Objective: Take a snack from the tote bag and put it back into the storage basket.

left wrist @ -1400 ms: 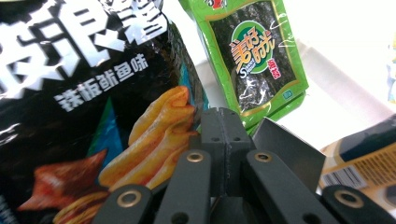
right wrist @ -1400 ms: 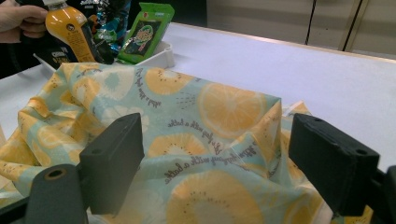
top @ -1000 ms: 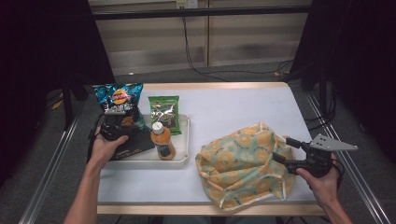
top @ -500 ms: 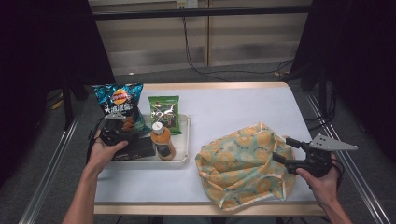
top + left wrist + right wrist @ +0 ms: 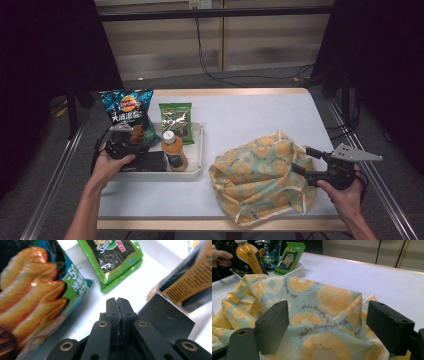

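A white tray [image 5: 198, 145] at the left holds a blue chips bag [image 5: 127, 112], a green seaweed packet [image 5: 176, 120], an orange drink bottle [image 5: 173, 150] and a black box [image 5: 145, 161]. My left gripper [image 5: 137, 144] sits low over the tray between chips bag [image 5: 32, 302] and black box [image 5: 165, 315], pointing at the seaweed packet [image 5: 112, 260]. Its jaws [image 5: 117, 301] have just closed a little further and now meet, shut on nothing. At the right, my right gripper [image 5: 301, 159] stands open at the edge of a crumpled orange-print cloth bag [image 5: 255, 175]. Cloth [image 5: 324, 302] bulges between the spread jaws [image 5: 327, 322], and the pads do not press on it.
The bottle [image 5: 192, 277] stands close on the left gripper's right side. The table's front edge [image 5: 200, 222] runs just below the cloth bag, and metal rails flank the table. Bare white tabletop [image 5: 250, 115] lies behind the bag and right of the tray.
The left gripper has shifted only slightly beside the chips bag. The right gripper and the cloth bag are as before.
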Tool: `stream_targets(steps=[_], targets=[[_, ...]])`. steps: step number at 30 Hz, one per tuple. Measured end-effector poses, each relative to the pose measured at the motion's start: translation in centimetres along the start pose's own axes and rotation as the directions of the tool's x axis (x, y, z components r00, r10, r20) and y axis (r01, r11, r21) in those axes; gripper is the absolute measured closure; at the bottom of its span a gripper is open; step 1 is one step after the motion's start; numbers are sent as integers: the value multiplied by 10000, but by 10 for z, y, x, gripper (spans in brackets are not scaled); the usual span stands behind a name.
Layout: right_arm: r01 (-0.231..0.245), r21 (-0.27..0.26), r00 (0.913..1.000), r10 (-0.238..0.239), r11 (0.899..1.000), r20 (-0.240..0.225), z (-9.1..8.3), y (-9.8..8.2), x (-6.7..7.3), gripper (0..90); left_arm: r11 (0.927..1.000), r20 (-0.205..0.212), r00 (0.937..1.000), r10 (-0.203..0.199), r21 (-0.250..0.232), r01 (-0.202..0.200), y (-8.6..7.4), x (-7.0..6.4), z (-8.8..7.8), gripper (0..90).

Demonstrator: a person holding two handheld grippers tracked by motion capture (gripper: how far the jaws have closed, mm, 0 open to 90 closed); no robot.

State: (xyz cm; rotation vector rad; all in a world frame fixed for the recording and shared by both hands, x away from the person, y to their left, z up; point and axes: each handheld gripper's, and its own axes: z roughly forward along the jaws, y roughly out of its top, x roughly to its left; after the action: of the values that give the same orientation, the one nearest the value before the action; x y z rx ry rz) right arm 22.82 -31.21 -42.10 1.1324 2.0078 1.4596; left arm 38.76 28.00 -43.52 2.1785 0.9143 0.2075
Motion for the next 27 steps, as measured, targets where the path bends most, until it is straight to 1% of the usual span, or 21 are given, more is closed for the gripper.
stream_targets(steps=[1, 2, 4, 6, 7, 8, 10, 11, 12, 14, 15, 17, 18, 19, 21, 22, 23, 24, 25, 26, 27], targets=[[-38, -16, 10000, 38, 10000, -2, 0, 0, 0, 183, 10000, -86, 10000, 0, -11, 0, -1, -1, 0, 876], [-9, -1, 10000, 9, 10000, -19, 0, 0, 0, 183, 10000, 43, 10000, 0, -11, 0, -1, -1, 0, 876], [-43, 1, 10000, 43, 10000, 27, 0, 0, 1, 182, 10000, -24, 10000, -1, -55, 1, -2, -1, 0, 869], [-2, -13, 10000, 2, 10000, 9, 0, 0, 1, 182, 10000, 80, 9999, 78, -37, -78, -2, -1, -1, 859], [-27, -41, 10000, 27, 10000, 31, 0, 0, 1, 181, 10000, 67, 10000, 30, -33, -30, -2, -2, -2, 838], [6, -39, 10000, -6, 10000, 38, 0, 1, 1, 181, 10000, -21, 10000, -3, -77, 3, -3, -3, -2, 805], [-21, -56, 10000, 21, 10000, 65, -1, 0, 0, 180, 9998, -31, 10000, -69, -173, 69, -3, -4, -3, 704], [-18, -41, 10000, 18, 10000, 57, -1, 0, 0, 180, 9997, -122, 9999, -59, -232, 56, -3, -5, -5, 673], [-32, -35, 10000, 32, 10000, 63, -1, 0, 0, 180, 9993, -228, 9997, -58, -377, 49, -3, -6, -7, 619], [-7, -47, 10000, 7, 10000, 72, -1, 0, 1, 180, 9988, -547, 9985, -20, -498, -8, -3, -8, -11, 502], [-13, -54, 10000, 13, 10000, 75, -1, 1, 1, 180, 9974, -640, 9979, -18, -721, -28, -3, -9, -14, 468], [-32, -62, 10000, 32, 10000, 70, -1, 1, 1, 179, 9955, -899, 9958, -176, -941, 91, -4, -10, -19, 375], [-39, -56, 10000, 39, 10000, 77, -1, 1, 1, 180, 9933, -982, 9947, -297, -1142, 183, -4, -11, -20, 329], [-85, -72, 9999, 86, 9999, 84, -1, 1, 1, 180, 9917, -1011, 9944, -299, -1273, 169, -4, -11, -24, 291], [-54, -58, 9999, 55, 10000, 90, -1, 1, 1, 179, 9910, -1027, 9944, -228, -1334, 90, -5, -13, -29, 265], [-84, -88, 9999, 85, 9999, 81, -1, 1, 2, 179, 9906, -1112, 9933, -306, -1356, 154, -6, -16, -30, 233], [-39, -72, 10000, 40, 10000, 82, -2, 1, 2, 180, 9911, -1188, 9928, -122, -1332, -37, -7, -17, -33, 214], [-38, -70, 10000, 38, 10000, 56, -2, 1, 2, 180, 9895, -1147, 9933, -137, -1446, -31, -8, -19, -35, 202], [-28, -76, 10000, 29, 10000, 59, -2, 1, 2, 179, 9867, -1278, 9917, -173, -1628, -38, -10, -23, -39, 194], [-12, -75, 10000, 13, 10000, 95, -2, 1, 2, 179, 9860, -1333, 9909, -168, -1669, -57, -12, -25, -42, 176], [-38, -97, 10000, 39, 9999, 89, -3, 1, 2, 179, 9835, -1271, 9917, -178, -1807, -55, -14, -28, -45, 162]])
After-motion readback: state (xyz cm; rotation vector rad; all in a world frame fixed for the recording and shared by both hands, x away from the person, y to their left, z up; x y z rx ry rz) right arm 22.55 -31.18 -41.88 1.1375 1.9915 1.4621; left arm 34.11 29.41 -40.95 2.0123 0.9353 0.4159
